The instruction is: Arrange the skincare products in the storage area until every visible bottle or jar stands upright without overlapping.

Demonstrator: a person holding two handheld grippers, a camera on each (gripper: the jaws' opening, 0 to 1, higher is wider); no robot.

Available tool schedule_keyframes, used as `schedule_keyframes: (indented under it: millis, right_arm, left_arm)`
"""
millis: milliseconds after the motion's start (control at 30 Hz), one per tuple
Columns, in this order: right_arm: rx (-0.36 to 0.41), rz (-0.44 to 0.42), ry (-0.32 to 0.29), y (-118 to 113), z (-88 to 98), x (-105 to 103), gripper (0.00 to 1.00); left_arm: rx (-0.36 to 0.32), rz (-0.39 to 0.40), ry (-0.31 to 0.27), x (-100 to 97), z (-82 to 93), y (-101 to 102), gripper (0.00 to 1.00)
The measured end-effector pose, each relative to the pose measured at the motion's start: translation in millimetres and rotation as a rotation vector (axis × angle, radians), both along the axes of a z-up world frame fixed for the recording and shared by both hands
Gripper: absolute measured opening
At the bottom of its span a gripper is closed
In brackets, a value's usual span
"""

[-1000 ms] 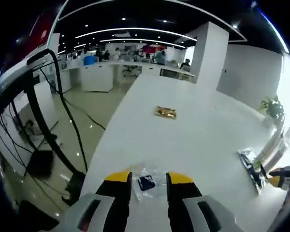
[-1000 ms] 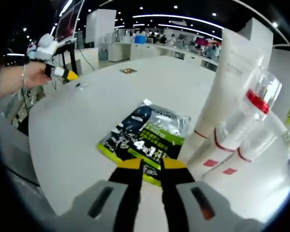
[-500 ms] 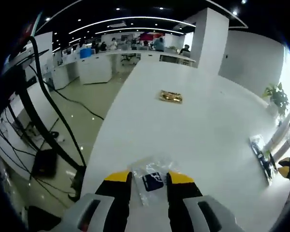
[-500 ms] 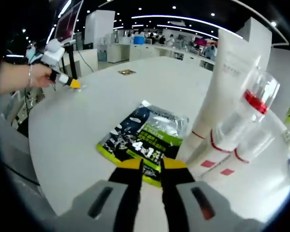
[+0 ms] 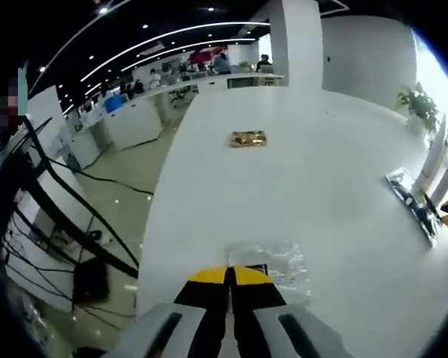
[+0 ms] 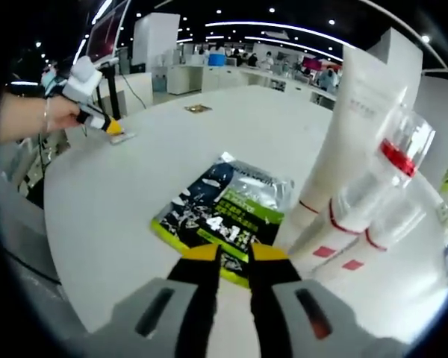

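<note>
Left claw (image 5: pixel 229 275): yellow-tipped jaws drawn together, clamped on the near edge of a clear plastic sachet (image 5: pixel 272 259) that lies flat on the white surface (image 5: pixel 313 179), close to its left edge. In the right gripper view this claw (image 6: pixel 113 128) appears far left, held in a person's hand (image 6: pixel 56 113) with the forearm reaching in from the left and the tips angled down onto the sachet.

Right claw (image 6: pixel 229 253): yellow-tipped jaws nearly together with a narrow gap; they sit at the near edge of a green-and-black foil packet (image 6: pixel 224 209). Whether they pinch its edge cannot be told. The claw is held low and level over the surface, pointing away along it.

Foil packet: flat on the surface, silver top edge at the far end, just left of the tubes. In the left gripper view it lies far right (image 5: pixel 412 205).

White tube (image 6: pixel 358 127): tall, standing upright to the right of the packet.

2 clear bottles with red bands (image 6: pixel 373 190): just right of the white tube, close against it; exact lean cannot be told through the lens distortion.

Small gold packet (image 5: pixel 248 138): flat, far out on the surface, well apart from everything else.

Potted plant (image 5: pixel 418 108): far right, beyond the surface.

Black cables (image 5: pixel 67 216): left, beside the surface, over the glossy floor.
</note>
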State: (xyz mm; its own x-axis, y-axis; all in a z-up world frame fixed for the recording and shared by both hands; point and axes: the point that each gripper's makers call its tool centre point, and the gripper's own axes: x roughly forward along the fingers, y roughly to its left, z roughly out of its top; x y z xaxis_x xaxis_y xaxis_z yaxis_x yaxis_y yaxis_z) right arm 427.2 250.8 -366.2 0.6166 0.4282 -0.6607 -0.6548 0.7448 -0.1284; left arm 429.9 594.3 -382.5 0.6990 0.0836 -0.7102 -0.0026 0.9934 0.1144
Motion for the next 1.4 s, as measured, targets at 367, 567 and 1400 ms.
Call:
schedule_keyframes:
  millis: [367,567,1400]
  right_arm:
    - [0.107,0.057,0.012,26.9,16.9,-9.7,0.15]
    - [0.301,0.232,0.080,95.3,39.9,-31.4,0.21]
    - [0.298,0.395,0.462,252.6,-8.2,-58.4,0.09]
  left_arm:
    - [-0.082,-0.041,-0.066,-15.9,12.5,-16.5,0.00]
    - [-0.163,-0.010,-0.118,-27.7,17.7,-19.4,0.00]
    - [-0.380,0.064,-0.217,-49.0,15.0,-34.3,0.00]
